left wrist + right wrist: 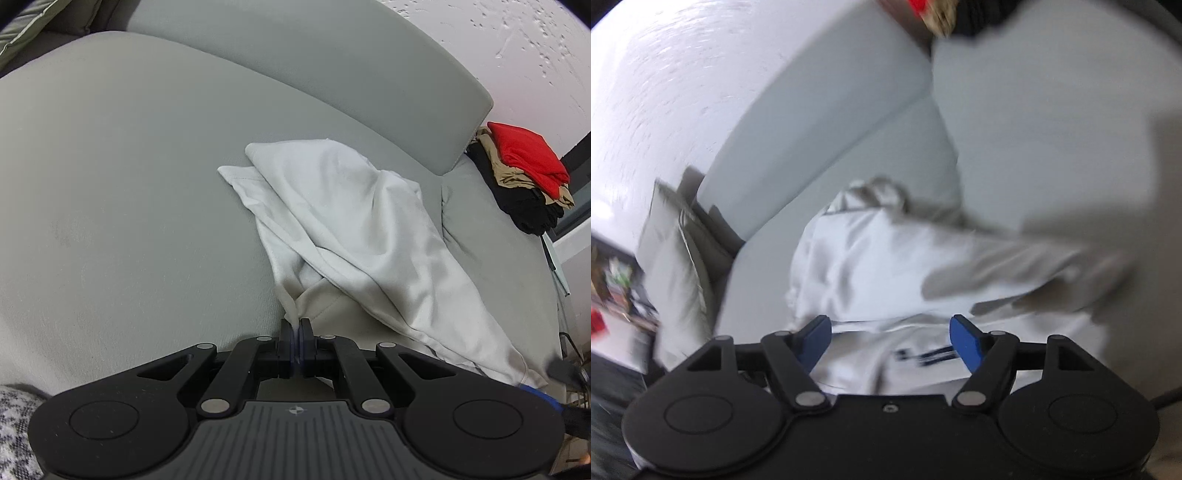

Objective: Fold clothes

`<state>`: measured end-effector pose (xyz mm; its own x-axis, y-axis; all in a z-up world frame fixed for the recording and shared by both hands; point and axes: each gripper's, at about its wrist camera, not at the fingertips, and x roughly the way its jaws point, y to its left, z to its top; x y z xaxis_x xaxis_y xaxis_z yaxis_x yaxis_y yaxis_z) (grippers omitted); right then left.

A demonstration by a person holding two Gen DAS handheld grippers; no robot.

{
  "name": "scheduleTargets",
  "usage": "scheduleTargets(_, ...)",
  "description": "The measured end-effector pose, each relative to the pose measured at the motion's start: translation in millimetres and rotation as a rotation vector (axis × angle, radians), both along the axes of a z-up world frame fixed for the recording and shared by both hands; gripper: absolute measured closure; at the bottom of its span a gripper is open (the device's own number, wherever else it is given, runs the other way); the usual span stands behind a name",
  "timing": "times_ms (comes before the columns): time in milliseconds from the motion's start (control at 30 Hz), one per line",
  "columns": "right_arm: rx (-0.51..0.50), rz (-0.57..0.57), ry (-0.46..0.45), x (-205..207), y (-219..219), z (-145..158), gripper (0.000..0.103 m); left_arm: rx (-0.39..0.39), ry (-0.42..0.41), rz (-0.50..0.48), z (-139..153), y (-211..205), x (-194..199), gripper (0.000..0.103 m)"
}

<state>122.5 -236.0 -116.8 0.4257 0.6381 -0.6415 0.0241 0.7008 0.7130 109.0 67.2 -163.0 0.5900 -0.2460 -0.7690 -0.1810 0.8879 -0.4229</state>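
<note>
A white garment (pixel 343 221) lies crumpled on the grey sofa seat (pixel 110 184), stretching from the middle toward the lower right. My left gripper (pixel 295 325) is shut on a pinched edge of this garment at its near end. In the blurred right wrist view the same white garment (pixel 871 266) spreads below my right gripper (pixel 890 328). Its blue fingertips (pixel 964 339) stand wide apart above the cloth, with a dark printed mark on the fabric between them. Nothing is pinched by them.
A stack of folded clothes (pixel 524 173), red on top of tan and black, sits at the sofa's far right end. The sofa backrest (pixel 295 66) runs behind. A grey cushion (pixel 679 258) leans at the other end. White wall behind.
</note>
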Motion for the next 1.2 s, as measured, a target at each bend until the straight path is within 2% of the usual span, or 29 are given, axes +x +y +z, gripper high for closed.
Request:
scheduleTargets(67,0.099,0.004,0.074,16,18,-11,0.034,0.015,-0.008,-0.012,2,-2,-1,0.101)
scheduleTargets(100,0.138,0.028,0.079,20,31,-13,0.035,0.023,-0.012,-0.019,2,-3,-2,0.100)
scheduleTargets(133,0.117,0.065,0.050,23,47,-10,0.037,0.033,-0.016,-0.027,3,-4,-3,0.101)
scheduleTargets(200,-0.038,0.146,-0.068,26,82,3,0.038,0.055,-0.027,-0.045,3,-7,-4,0.101)
scheduleTargets(300,-0.306,0.262,-0.254,30,127,11,0.036,0.045,-0.025,-0.053,0,-7,-3,0.101)
scheduleTargets(433,-0.430,0.424,-0.300,30,170,-2,0.027,0.014,-0.024,-0.051,-4,-2,-3,0.101)
scheduleTargets(533,-0.620,0.522,-0.385,22,198,-13,0.027,-0.006,-0.023,-0.041,-7,2,-1,0.101)
scheduleTargets(567,-0.656,0.531,-0.403,22,200,-15,0.031,-0.009,-0.022,-0.037,-7,3,-1,0.101)
scheduleTargets(600,-0.692,0.539,-0.422,21,202,-16,0.040,-0.010,-0.021,-0.035,-8,4,-1,0.101)
scheduleTargets(633,-0.729,0.547,-0.440,21,204,-18,0.072,-0.004,-0.021,-0.038,-9,4,-1,0.101)
scheduleTargets(667,-0.734,0.531,-0.445,24,202,-16,0.092,0.004,-0.021,-0.041,-9,3,-1,0.101)
scheduleTargets(733,-0.626,0.400,-0.410,42,181,2,0.095,0.020,-0.022,-0.048,-9,1,0,0.101)
scheduleTargets(800,-0.572,0.201,-0.412,63,147,24,0.095,0.036,-0.023,-0.055,-9,-1,0,0.101)
scheduleTargets(900,-0.512,-0.107,-0.352,94,81,47,0.094,0.042,-0.019,-0.056,-10,-3,1,0.101)
scheduleTargets(967,-0.476,-0.234,-0.275,108,39,50,0.081,0.038,-0.017,-0.054,-10,-3,2,0.101)
scheduleTargets(1033,-0.402,-0.252,-0.222,101,7,54,0.076,0.038,-0.018,-0.054,-9,-4,1,0.101)
scheduleTargets(1100,-0.365,-0.251,-0.212,79,-18,61,0.074,0.037,-0.018,-0.055,-8,-5,0,0.100)
scheduleTargets(1133,-0.351,-0.244,-0.207,65,-24,63,0.068,0.037,-0.018,-0.055,-7,-5,0,0.100)
scheduleTargets(1167,-0.333,-0.235,-0.198,52,-31,64,0.055,0.037,-0.017,-0.054,-7,-5,-1,0.100)
scheduleTargets(1200,-0.308,-0.226,-0.181,39,-39,62,0.050,0.037,-0.016,-0.051,-7,-5,-2,0.100)
